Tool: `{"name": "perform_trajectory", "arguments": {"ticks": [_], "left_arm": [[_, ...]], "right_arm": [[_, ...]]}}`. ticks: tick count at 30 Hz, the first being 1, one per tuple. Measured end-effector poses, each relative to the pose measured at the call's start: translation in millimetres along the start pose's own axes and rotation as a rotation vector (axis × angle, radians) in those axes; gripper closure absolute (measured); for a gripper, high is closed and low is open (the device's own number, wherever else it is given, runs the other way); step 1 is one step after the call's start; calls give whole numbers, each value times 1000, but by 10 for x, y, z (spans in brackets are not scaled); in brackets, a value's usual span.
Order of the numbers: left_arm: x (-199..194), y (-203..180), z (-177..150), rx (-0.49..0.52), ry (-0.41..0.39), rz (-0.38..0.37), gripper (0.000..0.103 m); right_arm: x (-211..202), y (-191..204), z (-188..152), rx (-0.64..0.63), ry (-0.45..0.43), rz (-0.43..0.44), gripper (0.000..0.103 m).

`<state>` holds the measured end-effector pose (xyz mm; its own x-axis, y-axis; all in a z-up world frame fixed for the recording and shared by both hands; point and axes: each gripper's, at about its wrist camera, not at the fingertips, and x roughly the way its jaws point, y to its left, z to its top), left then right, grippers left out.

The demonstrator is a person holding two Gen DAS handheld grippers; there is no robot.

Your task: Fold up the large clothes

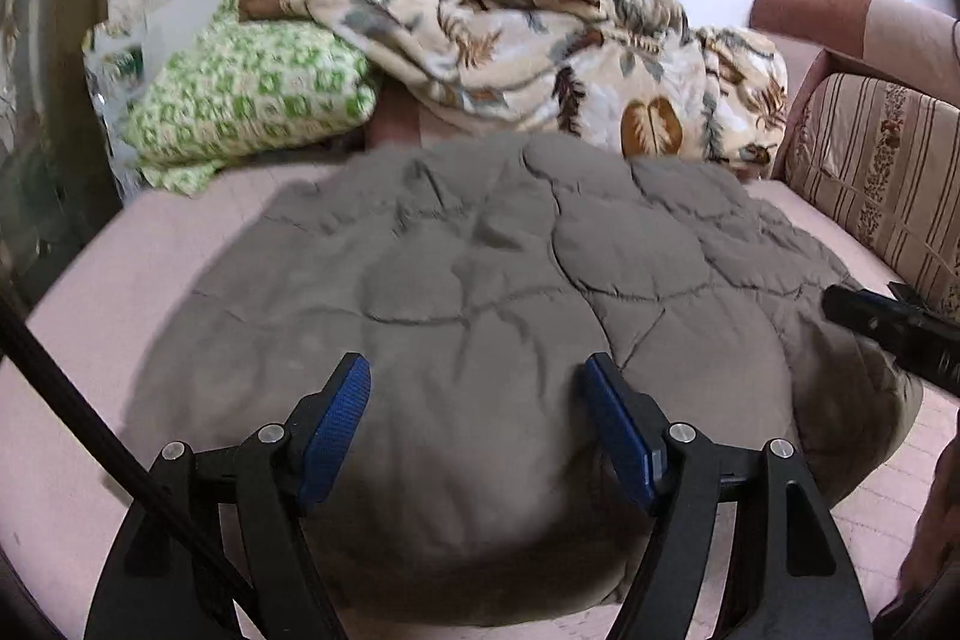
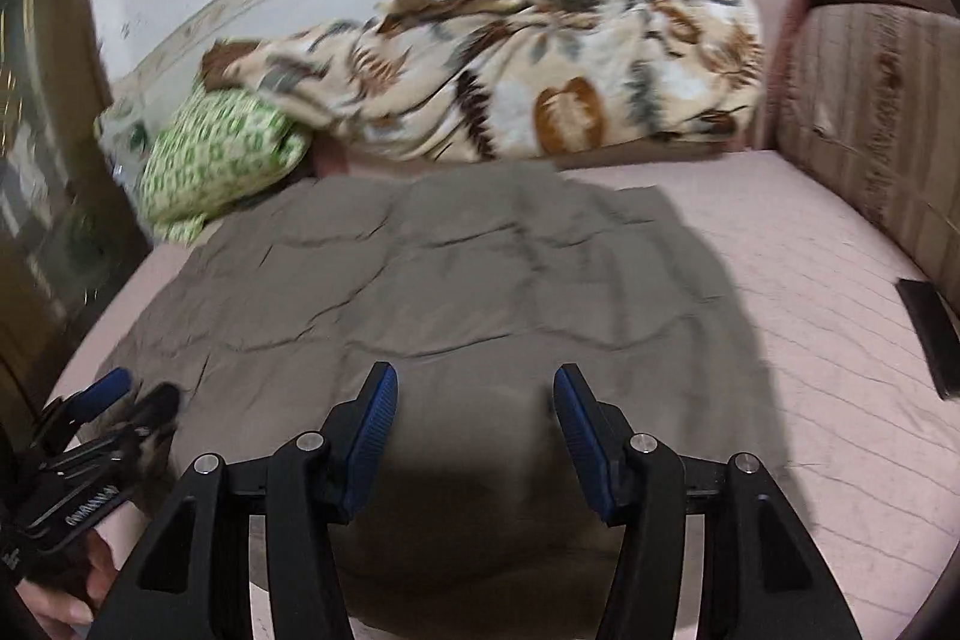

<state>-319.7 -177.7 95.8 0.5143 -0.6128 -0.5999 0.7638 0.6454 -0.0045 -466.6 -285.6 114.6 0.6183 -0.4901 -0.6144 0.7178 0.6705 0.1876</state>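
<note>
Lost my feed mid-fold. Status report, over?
Left tongs open, right tongs open, both over the near edge. Gray quilt lies spread on the bed, nothing gripped. Floral blanket and green pillow at its far end.

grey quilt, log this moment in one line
grey quilt spread on bed | left hand-held gripper open | right hand-held gripper open | neither gripping

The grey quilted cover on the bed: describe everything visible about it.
The grey quilted cover is a padded, matte taupe fabric stitched in curved panels. It lies spread and creased on the pink bed sheet, its far edge near the leaf-print blanket. Both open claws, left claw and right claw, hang above its near edge.
</note>
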Motion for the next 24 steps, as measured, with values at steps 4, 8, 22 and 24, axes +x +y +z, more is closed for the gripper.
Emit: {"name": "perform_trajectory", "arguments": {"ticks": [4,8,22,24], "left_arm": [[173,32,-62,-40,48,6,25],[234,-51,-112,7,52,48,23],[280,-159,-142,65,35,116,23],[279,-157,-142,67,33,117,23]], "right_arm": [[286,99,-104,-43,93,-38,43],[395,88,-171,-74,129,-63,37],[462,103,-221,-104,150,-84,33],[462,102,-222,-105,150,-84,32]]}}
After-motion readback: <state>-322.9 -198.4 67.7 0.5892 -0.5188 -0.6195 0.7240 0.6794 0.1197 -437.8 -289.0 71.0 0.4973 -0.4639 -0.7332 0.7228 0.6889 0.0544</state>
